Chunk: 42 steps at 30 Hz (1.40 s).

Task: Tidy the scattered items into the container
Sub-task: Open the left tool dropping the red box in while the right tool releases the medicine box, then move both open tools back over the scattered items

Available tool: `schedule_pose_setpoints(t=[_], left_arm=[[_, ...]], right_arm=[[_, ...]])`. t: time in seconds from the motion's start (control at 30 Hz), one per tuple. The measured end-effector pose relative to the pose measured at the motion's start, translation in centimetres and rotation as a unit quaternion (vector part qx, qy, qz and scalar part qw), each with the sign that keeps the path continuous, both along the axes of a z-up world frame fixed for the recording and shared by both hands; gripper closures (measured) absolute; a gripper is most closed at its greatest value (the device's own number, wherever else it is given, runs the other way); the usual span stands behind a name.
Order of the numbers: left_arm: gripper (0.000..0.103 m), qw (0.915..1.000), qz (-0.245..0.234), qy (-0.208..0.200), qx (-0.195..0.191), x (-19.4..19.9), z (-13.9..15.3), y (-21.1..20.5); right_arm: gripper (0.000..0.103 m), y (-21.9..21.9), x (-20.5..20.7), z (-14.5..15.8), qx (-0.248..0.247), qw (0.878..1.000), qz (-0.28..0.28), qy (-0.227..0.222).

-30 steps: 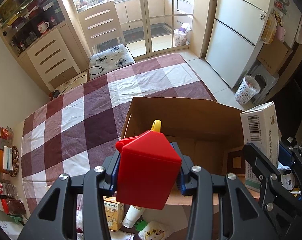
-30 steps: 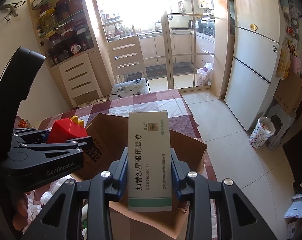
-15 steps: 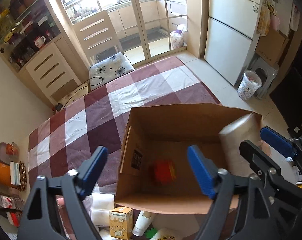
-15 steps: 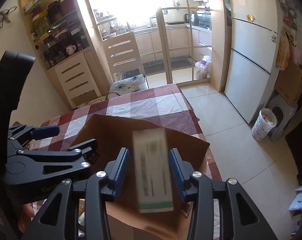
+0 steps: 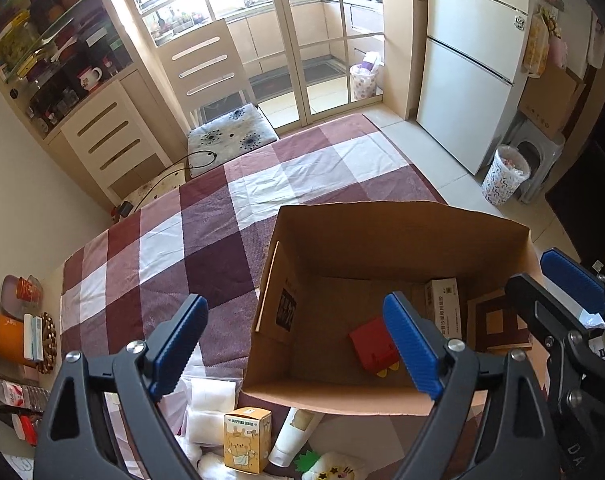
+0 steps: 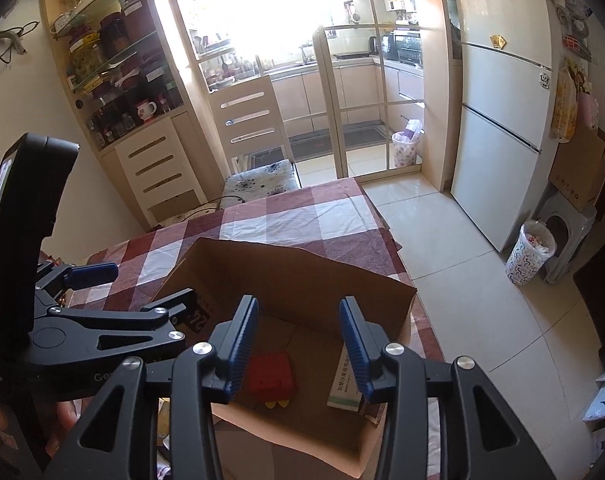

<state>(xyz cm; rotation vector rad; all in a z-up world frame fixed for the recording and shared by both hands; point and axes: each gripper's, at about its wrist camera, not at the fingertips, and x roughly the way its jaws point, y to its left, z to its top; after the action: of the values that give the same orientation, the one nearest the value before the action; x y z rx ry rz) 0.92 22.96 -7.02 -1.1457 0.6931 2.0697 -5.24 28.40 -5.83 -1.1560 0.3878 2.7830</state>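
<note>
The white medicine box [image 5: 445,307] is carrying Chinese print along its side, too small to read for certain. A small yellow carton [image 5: 247,438] with a cartoon bear is showing a line of lettering on top that is too small to make out. Part of a pale word beginning "Ge" is showing on the black body of the left gripper in the right wrist view.

The left gripper [image 5: 298,346] is hanging wide open over the near left part of the cardboard box [image 5: 398,232], with nothing between its blue pads. The right gripper [image 6: 298,344] is standing partly open above the same box, its pads apart and gripping nothing. A hand [image 6: 58,420] is showing at the lower left edge of the right wrist view, under the left gripper's body.

The cardboard box is sitting open on the checked cloth of the surface [image 5: 206,236]. Inside, a red block [image 5: 372,344] with yellow knobs is lying on the bottom, and the medicine box is lying near it, towards the right wall.

Outside the box, on the near side, the yellow carton is standing beside a white tube [image 5: 292,436], with white packets [image 5: 210,404] to their left and a soft toy with star eyes [image 5: 334,468].
</note>
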Motion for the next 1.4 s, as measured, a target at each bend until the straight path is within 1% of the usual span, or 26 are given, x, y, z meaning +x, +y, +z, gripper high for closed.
schedule_pose_setpoints(t=[0.23, 0.4, 0.7, 0.87, 1.1, 1.23, 1.4], left_arm=[[0.013, 0.9999, 0.004, -0.002, 0.010, 0.7, 0.7, -1.2], [0.012, 0.9998, 0.009, -0.001, 0.015, 1.9, 1.5, -2.8], [0.012, 0.9991, 0.033, -0.009, 0.026, 4.4, 3.0, -7.4], [0.012, 0.9982, 0.045, -0.002, 0.039, 6.2, 4.4, -9.9], [0.012, 0.9966, 0.059, 0.014, 0.056, 8.1, 6.2, -12.3], [0.012, 0.9957, 0.064, 0.025, 0.062, 9.0, 6.9, -13.2], [0.012, 0.9951, 0.069, 0.026, 0.067, 9.9, 7.0, -14.1]], right_arm=[[0.060, -0.9, 0.8, 0.8, 0.009, 1.000, 0.014, 0.008], [0.060, -1.9, 2.0, 1.7, 0.020, 0.999, 0.024, 0.016], [0.060, -4.6, 5.5, 3.7, 0.036, 0.998, 0.046, 0.032], [0.060, -6.1, 7.7, 5.0, 0.045, 0.996, 0.055, 0.047], [0.060, -7.6, 10.6, 6.6, 0.056, 0.994, 0.062, 0.068], [0.060, -8.1, 11.7, 6.8, 0.061, 0.993, 0.066, 0.071], [0.060, -8.6, 12.8, 6.9, 0.070, 0.993, 0.069, 0.071]])
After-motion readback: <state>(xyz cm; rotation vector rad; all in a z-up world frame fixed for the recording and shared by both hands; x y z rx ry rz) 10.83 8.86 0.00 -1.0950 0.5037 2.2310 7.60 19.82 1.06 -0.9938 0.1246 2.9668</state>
